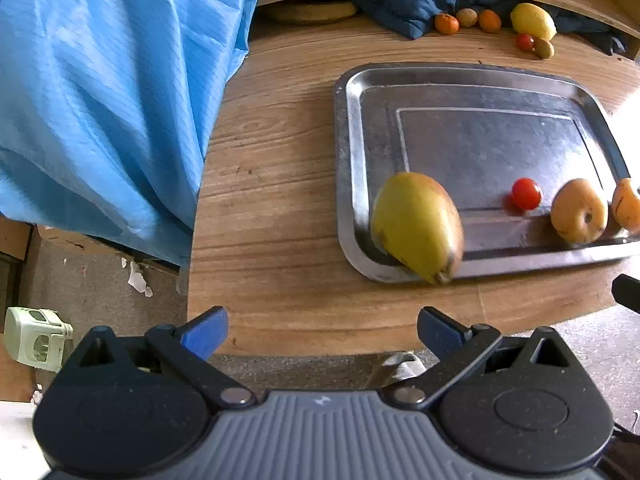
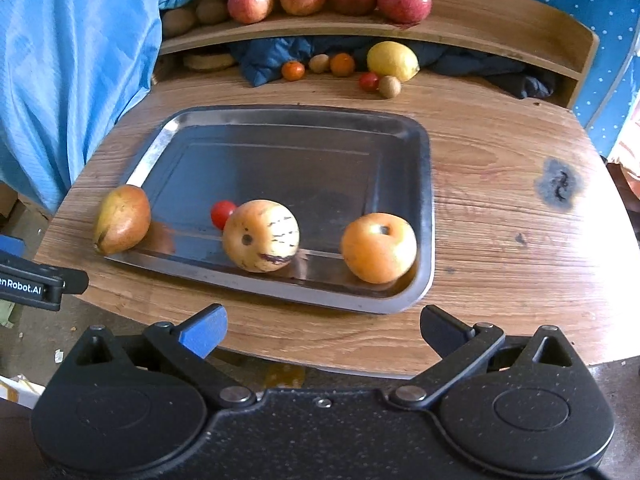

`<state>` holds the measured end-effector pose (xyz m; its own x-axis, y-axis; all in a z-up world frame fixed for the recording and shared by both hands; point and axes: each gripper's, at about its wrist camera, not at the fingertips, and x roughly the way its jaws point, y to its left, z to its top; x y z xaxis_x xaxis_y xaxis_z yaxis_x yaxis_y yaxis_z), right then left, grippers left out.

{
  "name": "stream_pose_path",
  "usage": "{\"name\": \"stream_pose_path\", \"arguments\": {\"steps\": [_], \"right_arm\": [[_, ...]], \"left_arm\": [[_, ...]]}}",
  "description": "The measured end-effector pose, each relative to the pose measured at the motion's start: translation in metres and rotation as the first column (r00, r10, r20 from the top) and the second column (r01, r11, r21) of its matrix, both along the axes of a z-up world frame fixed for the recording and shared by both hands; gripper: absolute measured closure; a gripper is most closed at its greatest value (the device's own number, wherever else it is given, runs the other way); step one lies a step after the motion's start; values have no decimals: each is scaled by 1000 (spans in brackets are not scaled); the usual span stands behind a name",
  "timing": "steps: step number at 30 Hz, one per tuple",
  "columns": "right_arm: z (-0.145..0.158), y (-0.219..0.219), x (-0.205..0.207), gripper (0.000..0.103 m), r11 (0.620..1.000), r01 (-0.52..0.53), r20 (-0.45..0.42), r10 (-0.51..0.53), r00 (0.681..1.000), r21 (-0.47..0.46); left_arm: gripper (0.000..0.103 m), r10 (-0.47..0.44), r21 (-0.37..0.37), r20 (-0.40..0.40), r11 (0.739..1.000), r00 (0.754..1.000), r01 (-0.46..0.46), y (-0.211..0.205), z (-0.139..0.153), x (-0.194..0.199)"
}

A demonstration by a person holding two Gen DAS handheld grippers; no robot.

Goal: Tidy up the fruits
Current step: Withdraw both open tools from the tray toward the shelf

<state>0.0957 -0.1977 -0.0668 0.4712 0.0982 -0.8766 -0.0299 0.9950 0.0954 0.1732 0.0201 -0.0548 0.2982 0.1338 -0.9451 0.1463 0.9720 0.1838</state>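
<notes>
Fruits for sorting sat on a metal tray [image 2: 420, 216] in the middle of a round wooden surface [image 2: 500, 216], with both hand-held tools drawn back at the near edge. Along the tray's near side lay a mango [image 1: 416, 224], a small red tomato [image 1: 526, 193], a pale speckled fruit [image 2: 261, 235] and an orange-skinned fruit [image 2: 378, 247].

The mango rested at the tray's left near corner, partly over the rim, its long axis running from the tray floor out toward the surface's edge, with the narrow tip pointing roughly at the left tool [image 1: 322, 330]. That tool hovered just off the edge, its blue-tipped fingers spread wide and holding nothing; the mango lay ahead of it and a little to its right. By that line-up, the left hand looked the nearer one for the mango, and a grasp across its narrower width would probably call for a slight turn of the wrist.

The right tool [image 2: 322, 330] was likewise wide open and empty, facing the two round fruits, which sat just ahead of it inside the rim; the orange-skinned one occupied the right near corner.

More fruit waited at the back: a lemon [image 2: 392, 60], small oranges [image 2: 342, 64] and others loose on the surface, and red apples [image 2: 404, 2] on the shelf [image 2: 500, 28] above. Blue cloth [image 1: 112, 92] hung at the left.
</notes>
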Motion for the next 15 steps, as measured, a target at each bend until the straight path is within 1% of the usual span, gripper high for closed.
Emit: {"name": "stream_pose_path", "arguments": {"steps": [8,15], "right_arm": [[9,-1,19,1,1000,15,10,-15,1000,3],[16,0,42,1,999,35,19,-35,999,3]], "left_arm": [[1,-9,-14,22,1000,1000,9,2,9,32],[1,-52,-28,31,998,998,53,-5,14,62]]}}
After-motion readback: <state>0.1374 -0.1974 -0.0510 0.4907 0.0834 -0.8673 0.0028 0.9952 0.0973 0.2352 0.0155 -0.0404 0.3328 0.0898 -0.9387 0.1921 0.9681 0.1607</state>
